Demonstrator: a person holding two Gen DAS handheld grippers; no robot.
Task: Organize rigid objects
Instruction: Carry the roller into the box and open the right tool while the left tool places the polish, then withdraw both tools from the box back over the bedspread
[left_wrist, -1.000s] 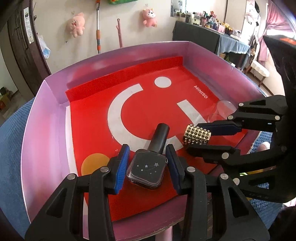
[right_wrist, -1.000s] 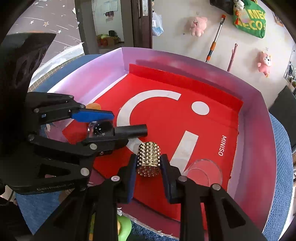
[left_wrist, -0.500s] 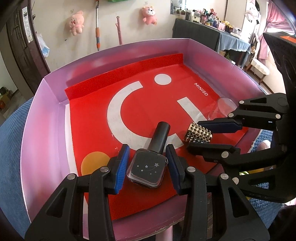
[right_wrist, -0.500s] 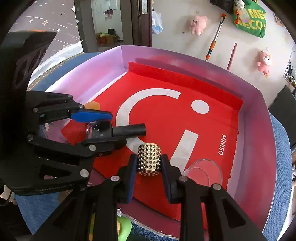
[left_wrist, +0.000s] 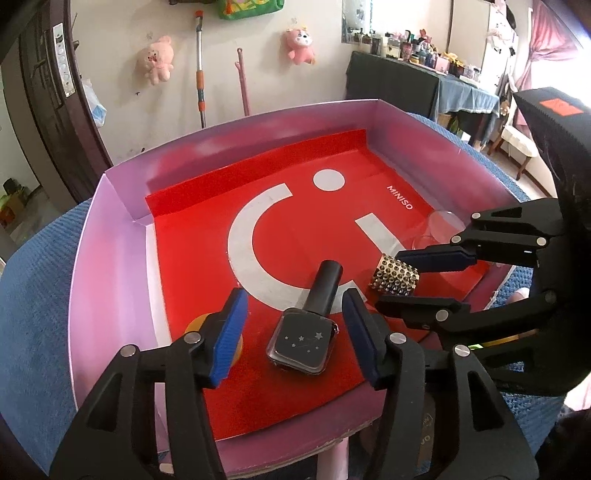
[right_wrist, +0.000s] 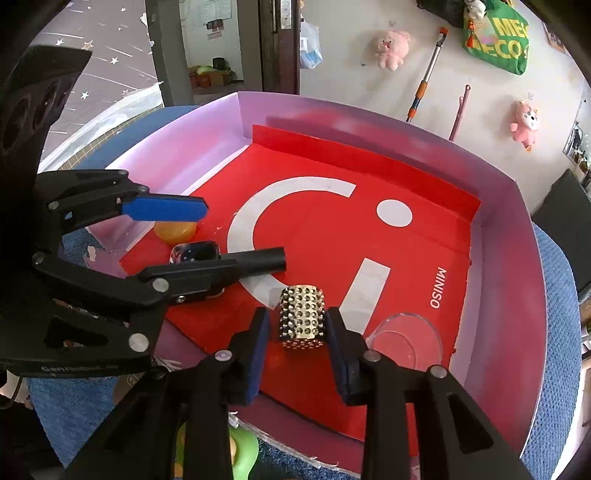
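While both grippers sit low over the near edge of the pink tray (left_wrist: 110, 258), each one's jaws are opening. Left gripper (left_wrist: 291, 325): blue pads stand clear on both sides of the nail polish bottle (left_wrist: 303, 341), gaps visible, no pad contact. The bottle lies flat on the red liner (left_wrist: 295, 206), square glass body with star print nearest the camera, black cap (left_wrist: 327, 280) pointing to about 1 o'clock. Right gripper (right_wrist: 295, 330): narrow opening; the gold studded cylinder (right_wrist: 302, 316) stands upright between the pads with thin gaps on each side, so it is not clamped. In the left wrist view the cylinder is at 2 o'clock from the bottle, close to the cap but apart from it. An orange disc (right_wrist: 175, 230) lies at the liner's edge, at 9 o'clock from the bottle, partly hidden by the left pad. A clear round lid or dish (right_wrist: 404, 341) rests at 3 o'clock from the cylinder, just beside the right finger. The tray sits on a blue textured cloth (left_wrist: 33, 295).
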